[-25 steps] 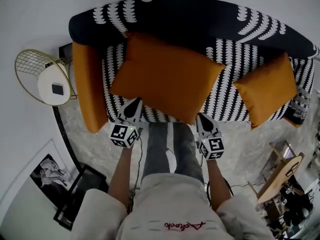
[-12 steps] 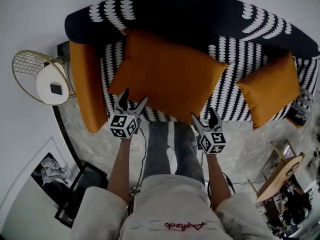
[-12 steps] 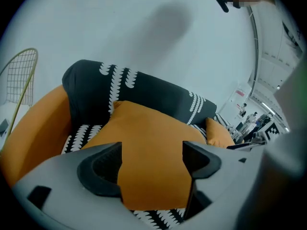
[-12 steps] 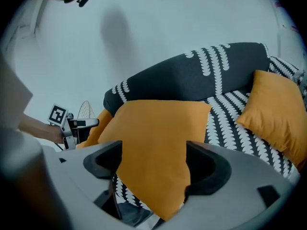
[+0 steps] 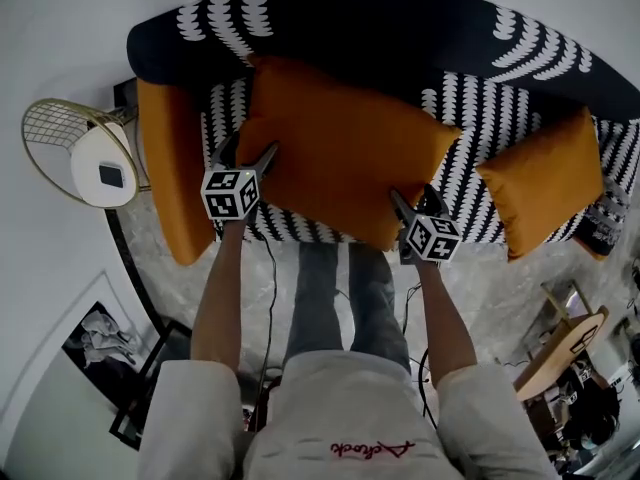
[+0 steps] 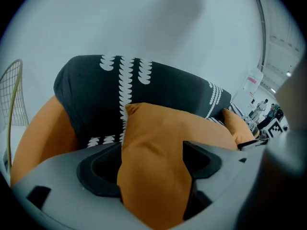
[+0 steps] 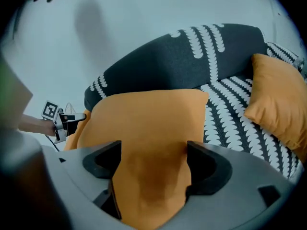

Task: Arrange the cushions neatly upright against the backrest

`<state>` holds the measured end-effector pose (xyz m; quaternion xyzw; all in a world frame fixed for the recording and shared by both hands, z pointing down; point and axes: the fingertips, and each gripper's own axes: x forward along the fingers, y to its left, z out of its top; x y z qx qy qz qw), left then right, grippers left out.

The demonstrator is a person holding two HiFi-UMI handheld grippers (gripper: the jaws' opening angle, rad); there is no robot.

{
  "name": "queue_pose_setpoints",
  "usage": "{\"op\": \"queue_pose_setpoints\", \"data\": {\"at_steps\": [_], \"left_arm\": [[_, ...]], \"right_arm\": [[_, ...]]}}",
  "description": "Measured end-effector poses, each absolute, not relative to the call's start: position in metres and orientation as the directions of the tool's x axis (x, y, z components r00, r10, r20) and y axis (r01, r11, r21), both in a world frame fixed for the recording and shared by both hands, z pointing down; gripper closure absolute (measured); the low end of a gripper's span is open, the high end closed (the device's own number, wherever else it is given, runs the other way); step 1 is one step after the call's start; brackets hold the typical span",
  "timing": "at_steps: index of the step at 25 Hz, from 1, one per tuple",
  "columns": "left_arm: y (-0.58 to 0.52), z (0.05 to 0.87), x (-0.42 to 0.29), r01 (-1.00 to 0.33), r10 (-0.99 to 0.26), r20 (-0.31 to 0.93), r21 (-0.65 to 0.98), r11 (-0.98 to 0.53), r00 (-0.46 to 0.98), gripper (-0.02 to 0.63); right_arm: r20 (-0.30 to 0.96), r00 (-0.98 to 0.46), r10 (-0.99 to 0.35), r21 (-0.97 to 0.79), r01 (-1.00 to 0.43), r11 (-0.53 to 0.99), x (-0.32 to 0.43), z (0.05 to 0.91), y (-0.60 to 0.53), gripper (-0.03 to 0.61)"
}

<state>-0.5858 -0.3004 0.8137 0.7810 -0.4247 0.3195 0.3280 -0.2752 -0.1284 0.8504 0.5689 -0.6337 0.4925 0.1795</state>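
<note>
Having just been opening, your left tongs [image 5: 247, 151] and right tongs [image 5: 414, 197] are gaping apart, straddling the large orange cushion's [image 5: 340, 148] front corners.

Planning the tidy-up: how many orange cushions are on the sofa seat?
2: large orange fabric cushion mid-seat; smaller orange cushion at the right end. More may be hidden.

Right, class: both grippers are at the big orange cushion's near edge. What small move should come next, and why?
Probably close both jaws. The left gripper and right gripper have just been opening; each has a corner of the large cushion between its open jaws, and it lies across the sofa seat.
</note>
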Motion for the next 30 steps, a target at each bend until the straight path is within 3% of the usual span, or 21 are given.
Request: {"op": "queue_pose_setpoints", "data": {"at_steps": [9,24,25,28,30], "left_arm": [[-0.331,0.865,-0.583,-0.848,-0.264,0.879,0.242,-0.472,0.398,0.189],[-0.331,0.88,-0.573,-0.827,-0.234,0.849,0.339,-0.448,0.474,0.189],[-0.33,0.879,-0.571,-0.816,-0.22,0.846,0.348,-0.461,0.485,0.217],[-0.325,0.872,-0.56,-0.77,-0.186,0.831,0.369,-0.521,0.524,0.396],[-0.321,0.867,-0.556,-0.753,-0.179,0.824,0.374,-0.541,0.537,0.446]], "right_arm": [[0.862,-0.265,-0.432,-0.371,-0.911,-0.182,-0.264,0.895,-0.141,0.146],[0.858,-0.334,-0.391,-0.426,-0.887,-0.177,-0.266,0.912,-0.148,0.152],[0.854,-0.345,-0.39,-0.436,-0.883,-0.174,-0.267,0.911,-0.149,0.183],[0.835,-0.37,-0.407,-0.464,-0.871,-0.162,-0.27,0.903,-0.154,0.35],[0.824,-0.377,-0.423,-0.474,-0.867,-0.152,-0.272,0.898,-0.155,0.403]]}}
